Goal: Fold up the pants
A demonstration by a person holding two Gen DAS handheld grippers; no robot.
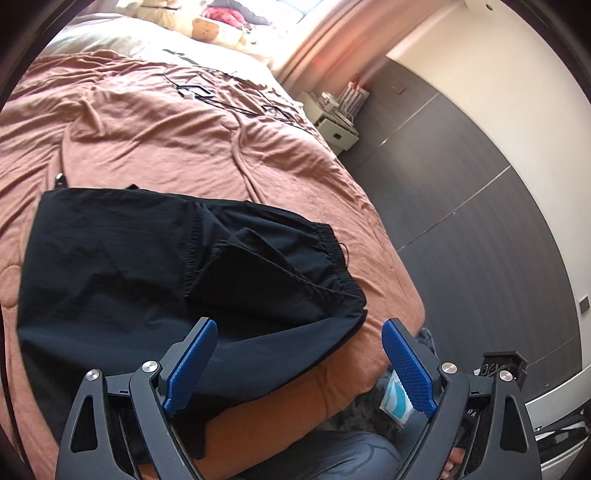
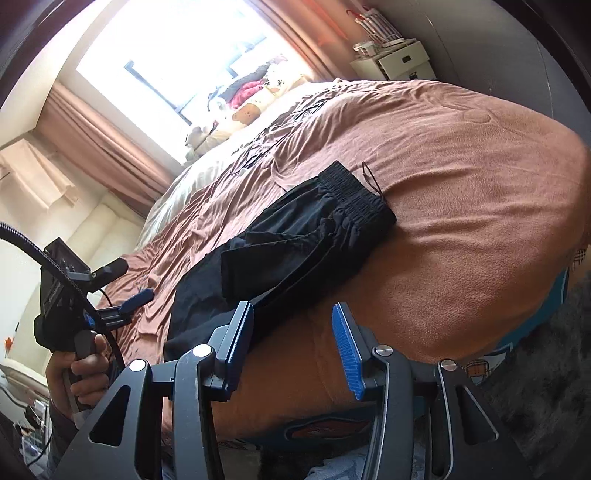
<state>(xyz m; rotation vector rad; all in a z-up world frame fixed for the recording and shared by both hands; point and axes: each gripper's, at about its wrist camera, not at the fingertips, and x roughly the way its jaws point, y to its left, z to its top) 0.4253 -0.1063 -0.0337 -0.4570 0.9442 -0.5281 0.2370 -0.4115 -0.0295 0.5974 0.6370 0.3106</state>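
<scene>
up close in the left wrist view, the left tongs (image 1: pixel 299 345) stand wide apart with nothing clamped between the blue pads (image 1: pixel 192 363); the left-hand pad hangs over the near edge of the black pants (image 1: pixel 122 266), the other over the bare brown bedspread (image 1: pixel 184 136). the pants lie folded on the bed near its corner, the gathered elastic waistband (image 1: pixel 338 258) toward the right and a pocket flap turned up beside it. thin black cables (image 1: pixel 229 99) trail over the bedspread farther up, and cream pillows with a bear print (image 1: pixel 205 27) sit at the head of the bed under the bright window. a white bedside cabinet (image 1: pixel 338 127) stands by the pink curtain (image 1: pixel 325 48), with dark floor panels (image 1: pixel 461 206) running along the right side. turning to the right wrist view, the right tongs (image 2: pixel 293 325) are partly apart and grip nothing; whether the left pad touches the fabric cannot be told. the pants (image 2: pixel 295 240) lie just ahead of the fingertips, the waistband (image 2: pixel 354 195) at the far end with a thin drawstring (image 2: pixel 371 181) curling onto the bedspread (image 2: pixel 461 184). at the left, a hand (image 2: pixel 79 373) grips the handle of the left tongs (image 2: pixel 127 284), which are held low over the bedspread left of the pants. the window (image 2: pixel 177 59) glares behind, with curtains (image 2: pixel 107 140) beside it.
</scene>
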